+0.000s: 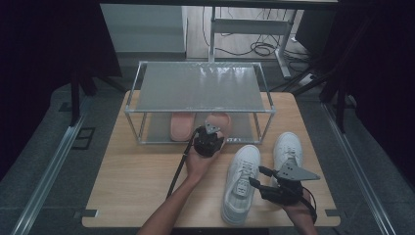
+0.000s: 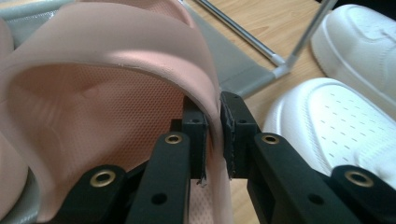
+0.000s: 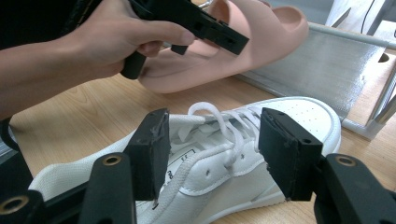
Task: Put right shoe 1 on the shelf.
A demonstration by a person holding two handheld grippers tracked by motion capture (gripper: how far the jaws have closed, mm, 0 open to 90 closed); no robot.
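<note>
The left tool [image 1: 214, 131] is clamped on the strap of a pink slipper [image 1: 219, 122]; the left gripper view shows the strap's edge [image 2: 212, 100] pinched between the two black pads. That slipper sits at the front edge of the rack [image 1: 203, 108], half over its lower shelf and tilted, with its heel end lifted off the counter [image 1: 137, 181] in the right gripper view [image 3: 243, 42]. A second pink slipper [image 1: 182, 125] lies flat on the rack's lower shelf, just beside the held one on its left.

The right tool [image 1: 259, 177] has its jaws wide apart with nothing between the pads. It hovers in front of the rack and to its right, beside a white sneaker [image 1: 240, 182] that lies on the counter with its toe toward the rack. In the right gripper view that sneaker's laces [image 3: 219, 126] lie just beyond the spread jaws. A second white sneaker [image 1: 288, 149] stands to the right of the first, also toe toward the rack, close to the rack's front right leg.
</note>
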